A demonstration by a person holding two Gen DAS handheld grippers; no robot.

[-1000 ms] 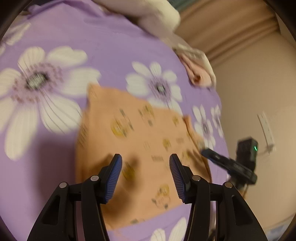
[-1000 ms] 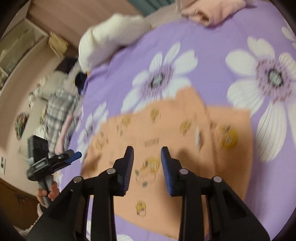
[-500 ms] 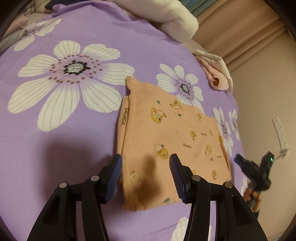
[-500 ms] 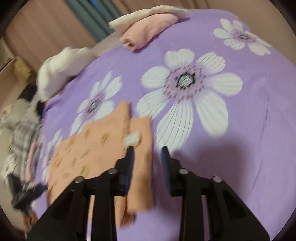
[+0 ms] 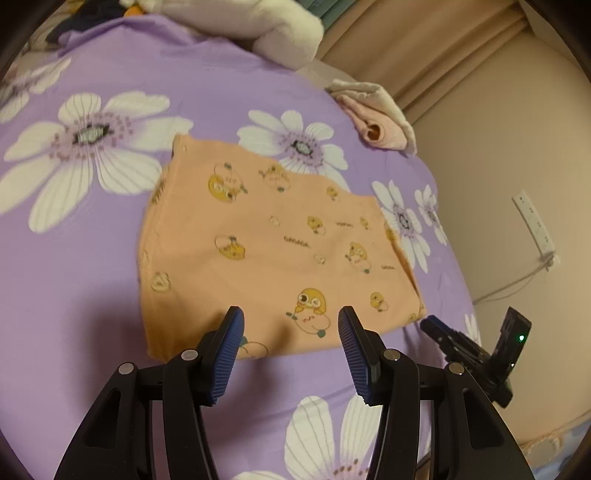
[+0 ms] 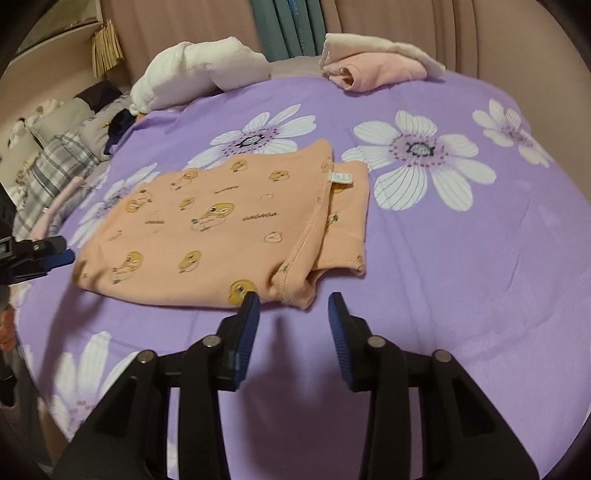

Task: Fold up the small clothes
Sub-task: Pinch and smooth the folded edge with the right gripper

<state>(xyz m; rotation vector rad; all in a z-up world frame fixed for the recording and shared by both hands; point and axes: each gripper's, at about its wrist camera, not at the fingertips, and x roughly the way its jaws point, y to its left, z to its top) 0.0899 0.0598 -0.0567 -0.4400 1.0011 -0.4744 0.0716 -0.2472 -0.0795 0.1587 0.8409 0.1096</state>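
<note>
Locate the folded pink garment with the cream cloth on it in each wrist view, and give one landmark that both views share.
Left wrist view: the folded pink garment lies upper right, at the far edge of the purple flowered bedspread.
Right wrist view: the garment lies top centre-right, before the curtains.
Shared landmark: the orange duck-print baby garment lies mid-bed in both, and the rolled white towel sits left of the pink garment.

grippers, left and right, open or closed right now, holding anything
Left gripper: open, holding nothing, above the near edge of the orange garment.
Right gripper: open, holding nothing, just short of the garment's near edge.
</note>
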